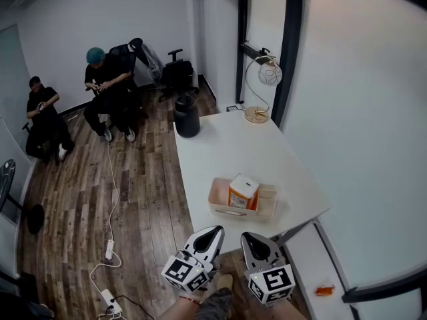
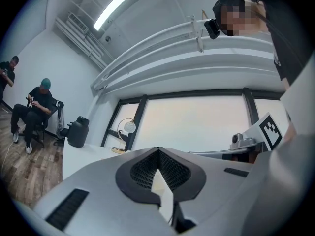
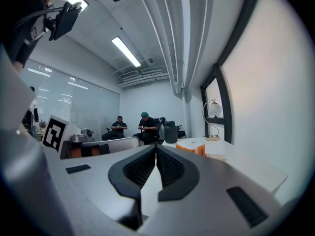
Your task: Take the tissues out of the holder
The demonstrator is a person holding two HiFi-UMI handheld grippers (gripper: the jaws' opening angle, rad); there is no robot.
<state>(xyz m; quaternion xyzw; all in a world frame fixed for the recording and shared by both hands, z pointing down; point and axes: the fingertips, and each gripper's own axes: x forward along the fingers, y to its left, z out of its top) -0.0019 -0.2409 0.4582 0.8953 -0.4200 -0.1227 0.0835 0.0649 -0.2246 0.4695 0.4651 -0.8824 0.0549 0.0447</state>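
Both left gripper (image 1: pixel 212 232) and right gripper (image 1: pixel 249 236) have closed, empty fingers (image 3: pixel 138 170) near tissue box (image 1: pixel 243 192).

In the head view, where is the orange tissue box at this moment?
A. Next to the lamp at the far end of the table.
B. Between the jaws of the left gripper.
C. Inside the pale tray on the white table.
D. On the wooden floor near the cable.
C: the orange tissue box stands upright inside the pale tray, which sits near the close edge of the white table.
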